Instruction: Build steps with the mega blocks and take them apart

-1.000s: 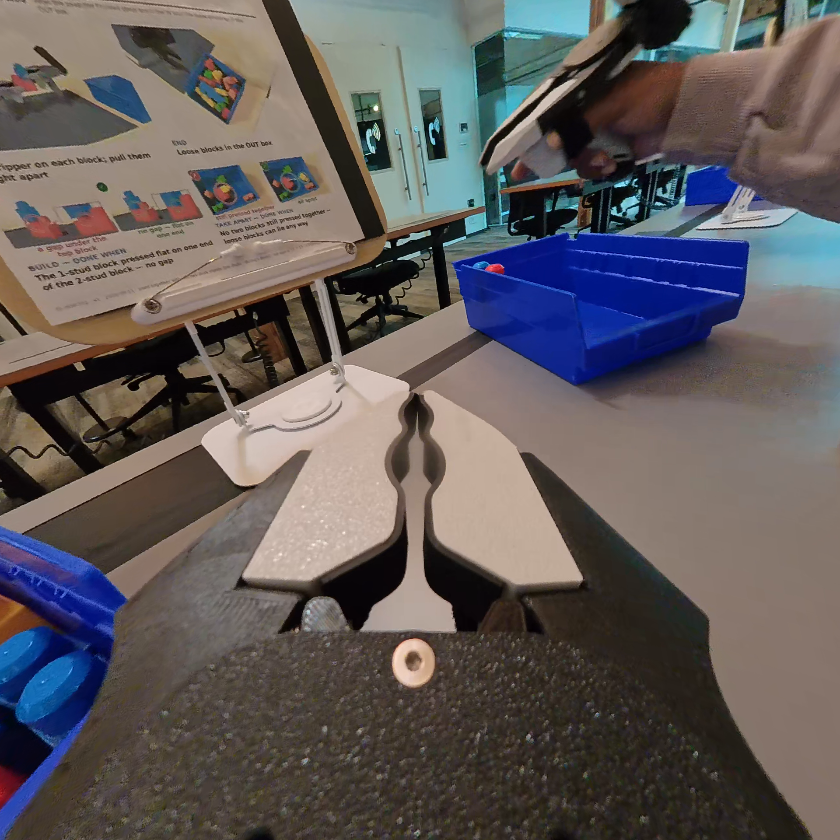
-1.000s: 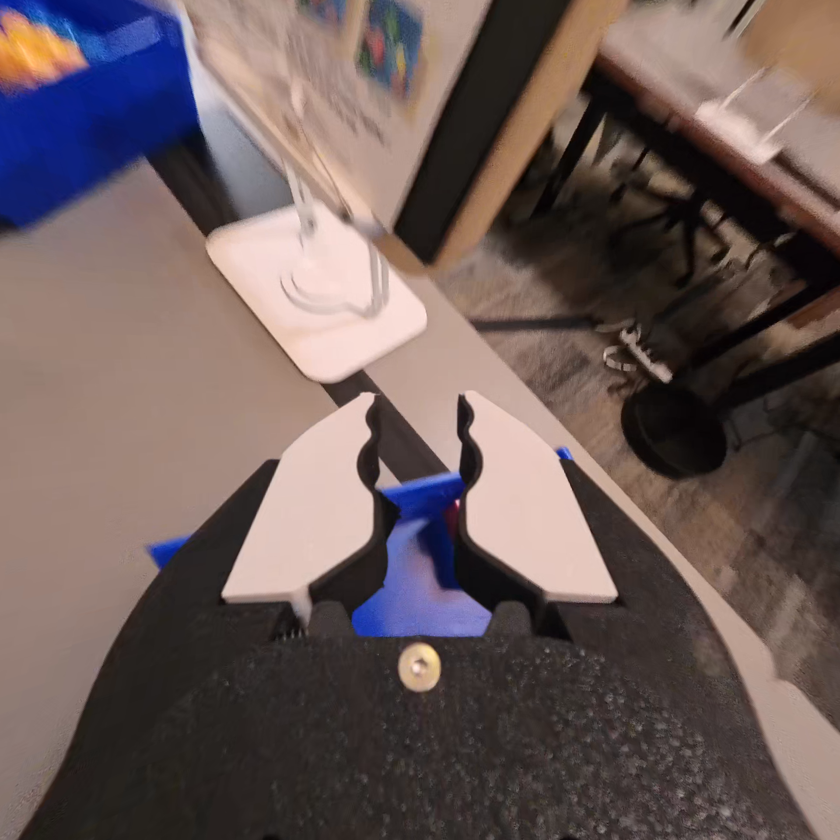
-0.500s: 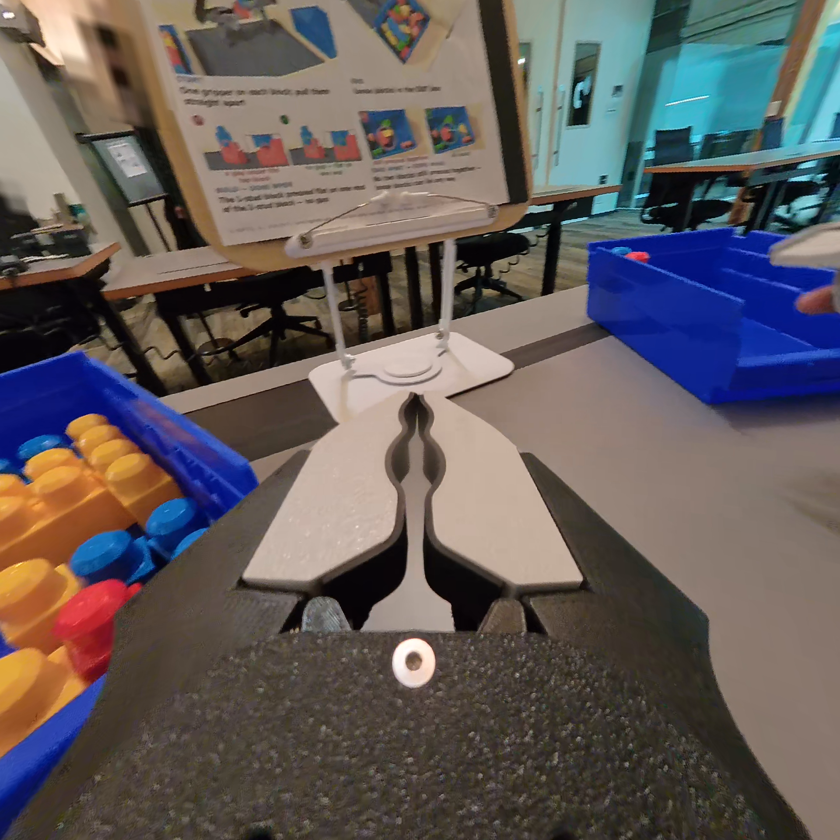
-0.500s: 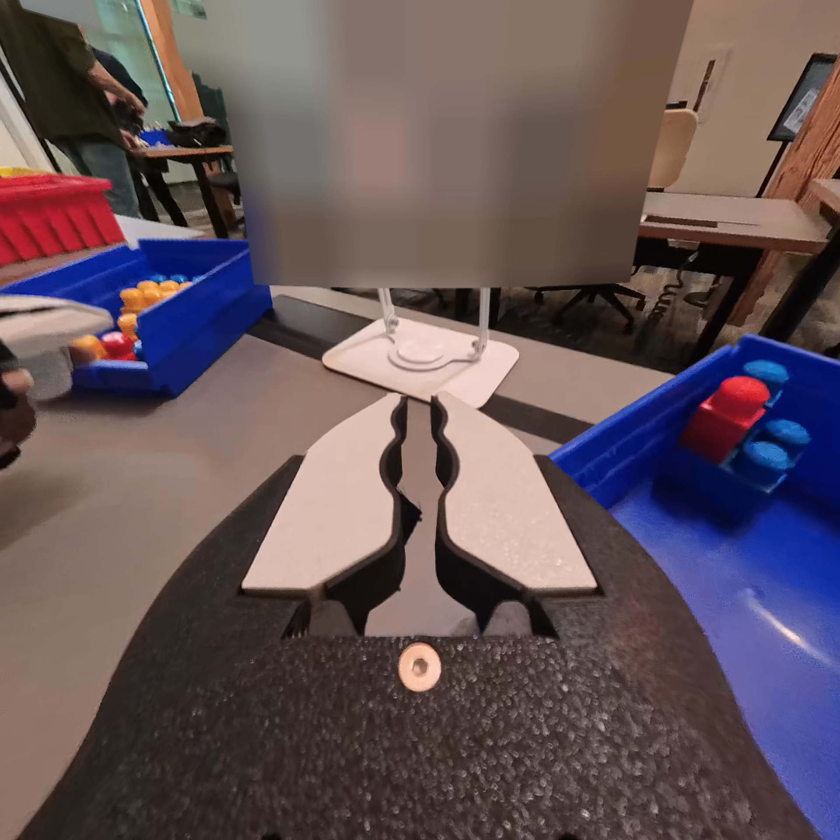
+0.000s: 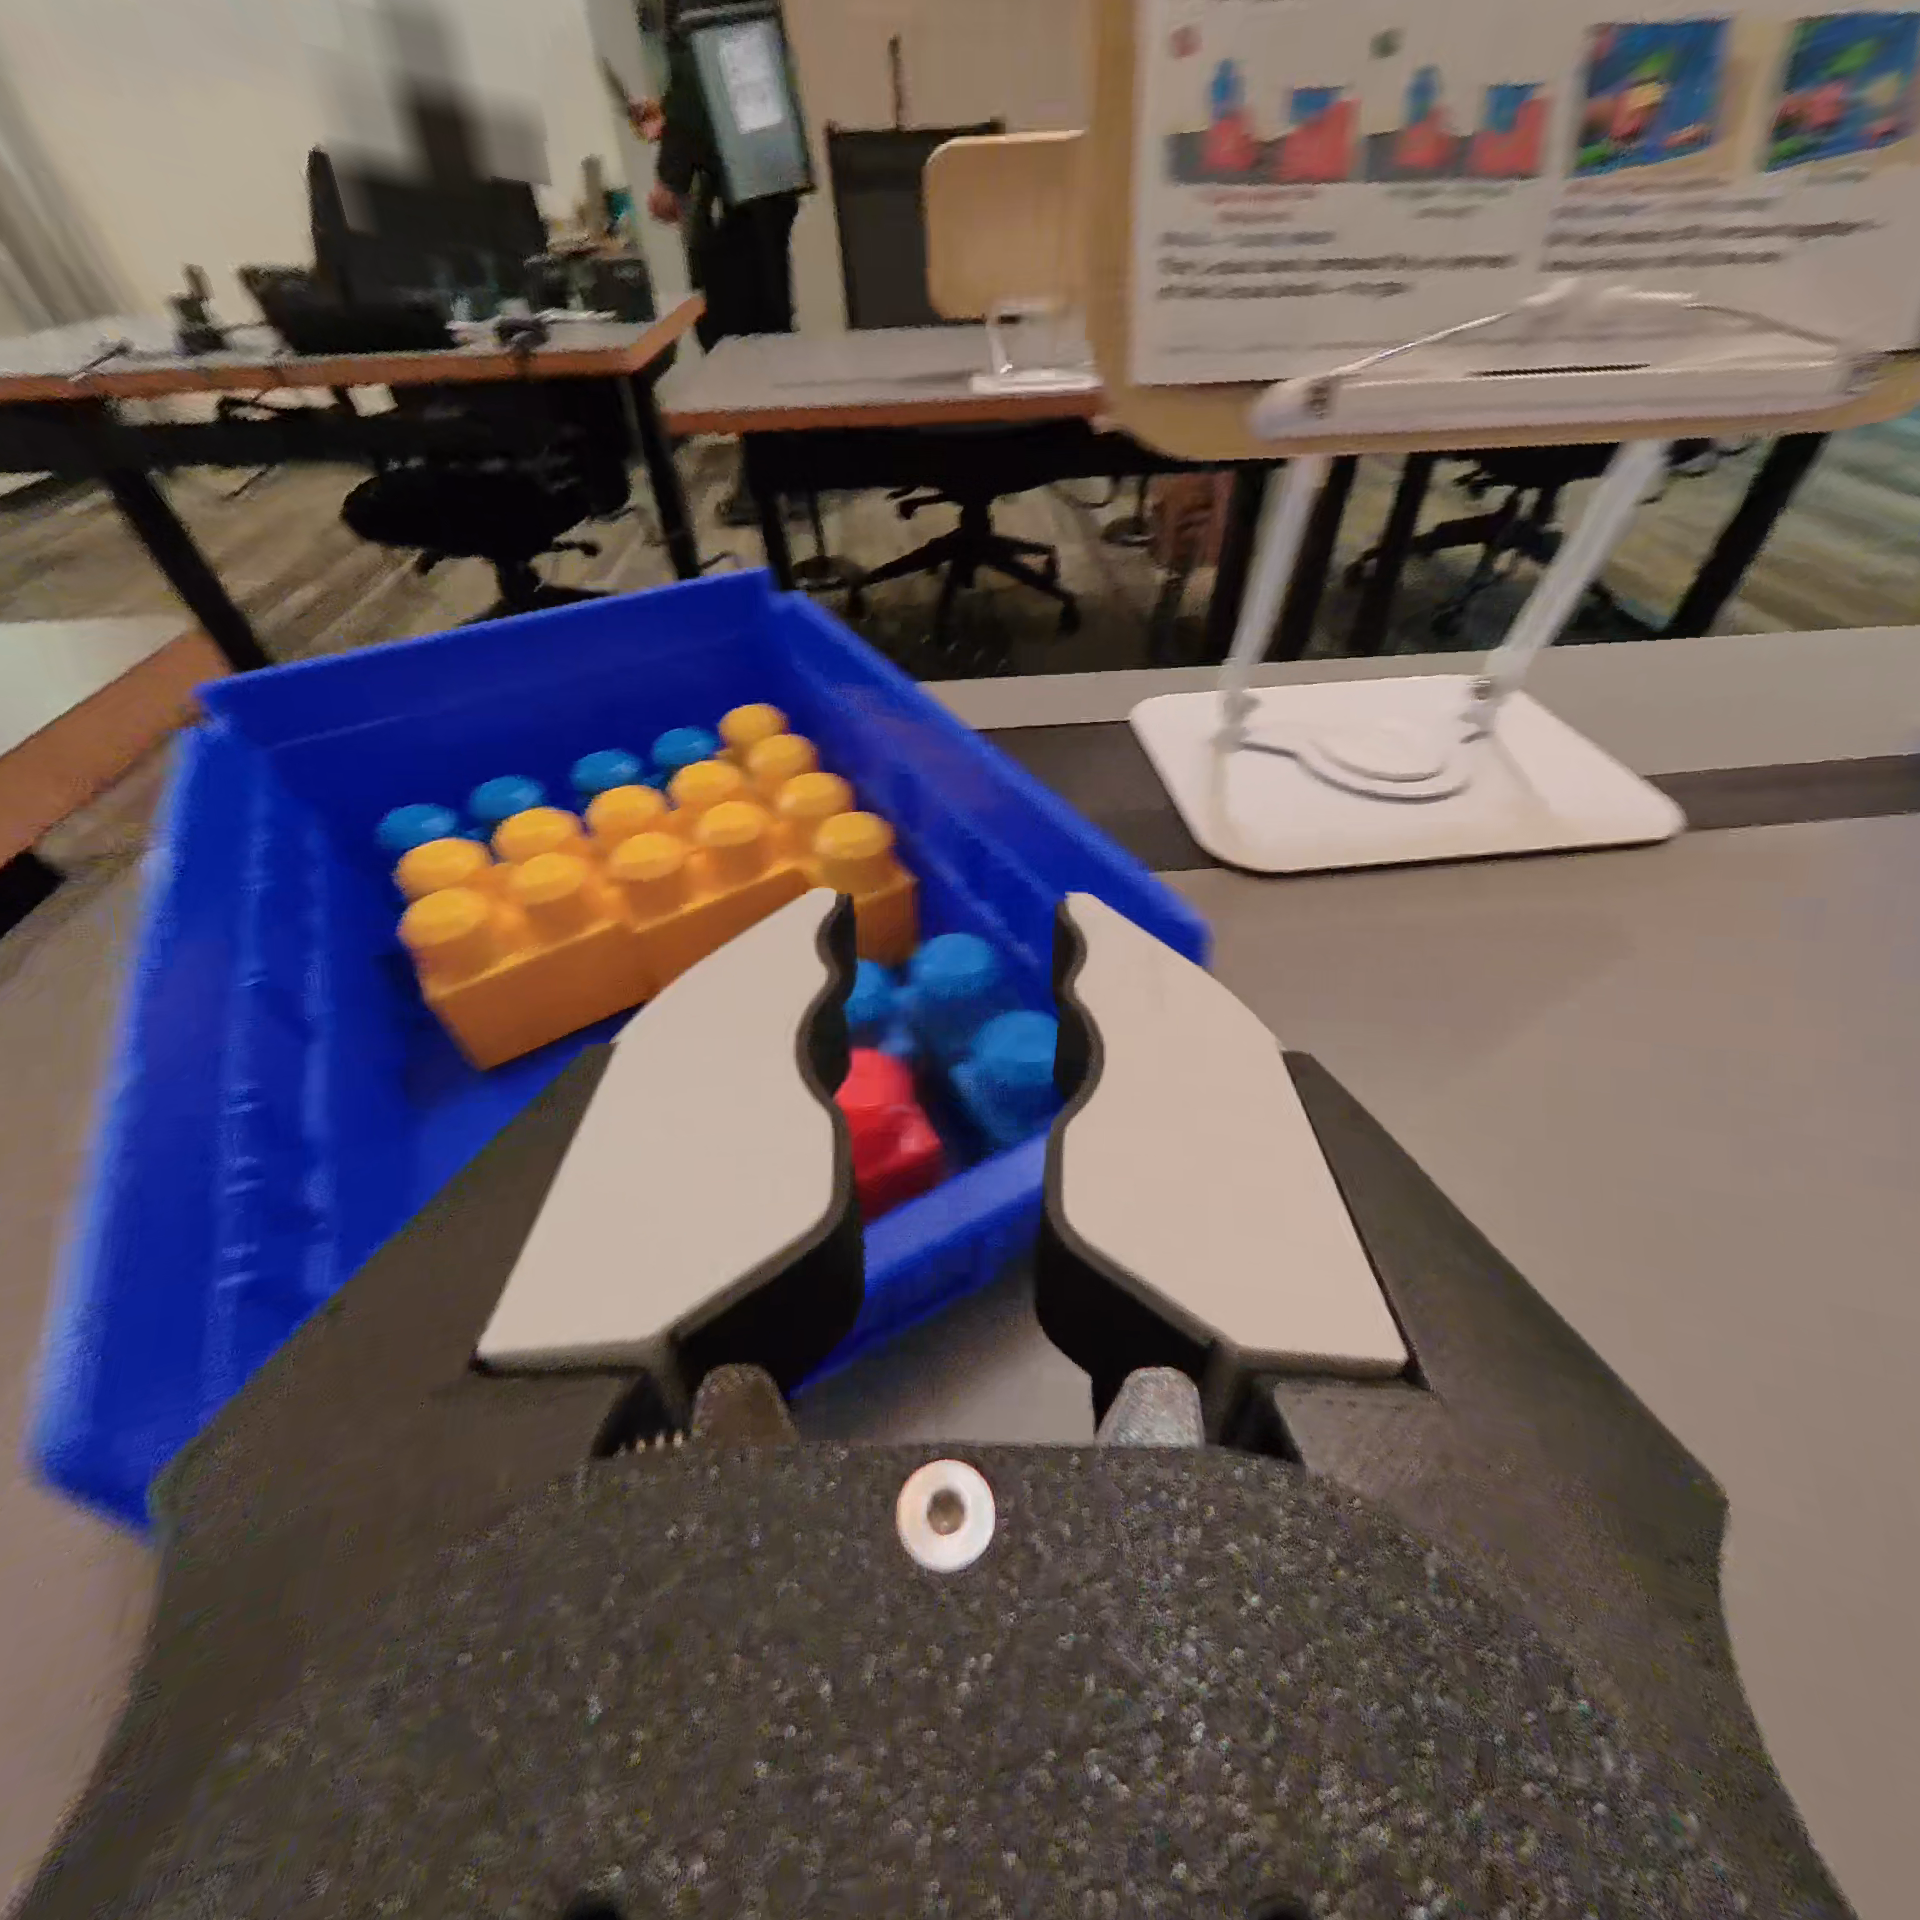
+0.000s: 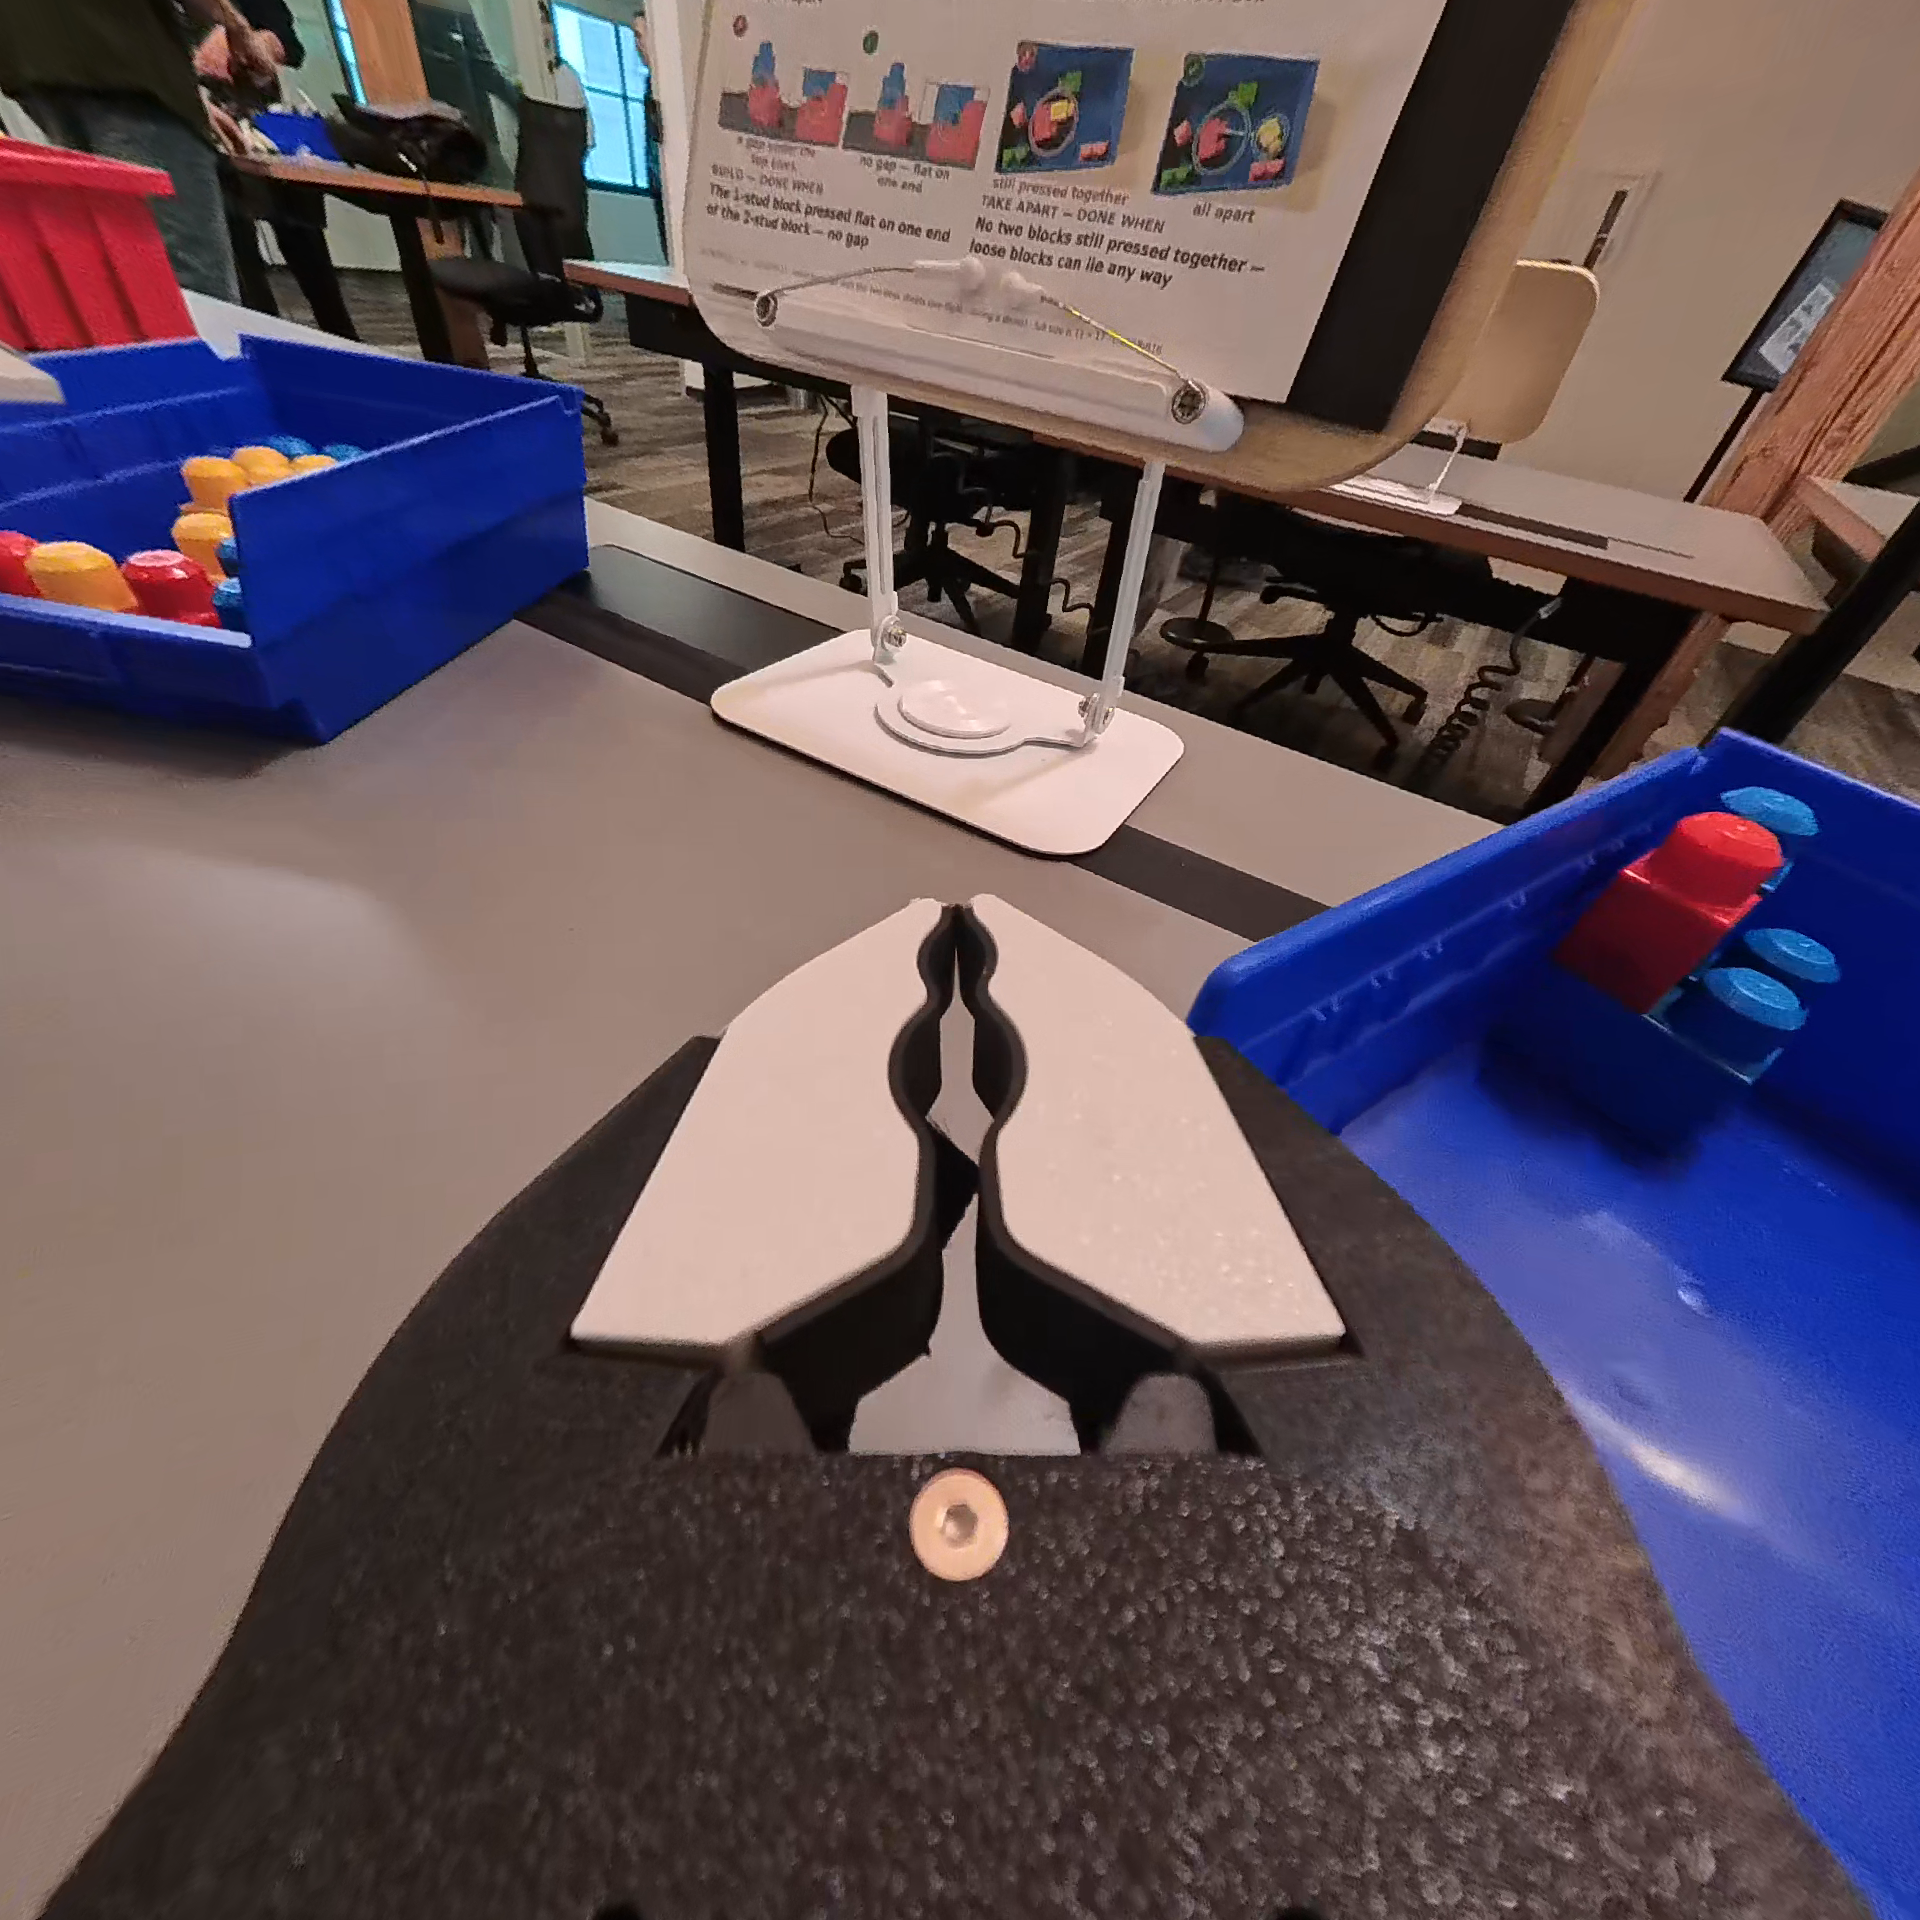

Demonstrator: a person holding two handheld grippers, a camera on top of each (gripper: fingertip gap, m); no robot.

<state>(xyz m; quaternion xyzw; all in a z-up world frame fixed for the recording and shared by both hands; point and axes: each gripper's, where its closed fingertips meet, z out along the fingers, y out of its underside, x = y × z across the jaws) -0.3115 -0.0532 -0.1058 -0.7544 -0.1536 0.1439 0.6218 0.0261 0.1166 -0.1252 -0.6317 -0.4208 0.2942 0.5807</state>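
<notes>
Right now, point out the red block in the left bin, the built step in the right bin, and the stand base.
red block [image 5: 888, 1127], left wrist view, its top face
built step [image 6: 1662, 914], right wrist view, its red block
stand base [image 6: 987, 774], right wrist view, bare white plate

Left tool and right tool, speckled black bodies, pale grey wavy-edged fingers, one silver screw each

Your grey bench has a dark strip along its far side. On it you have a blue bin at the left, another blue bin at the right, and between them the white base of the sheet stand.
</notes>
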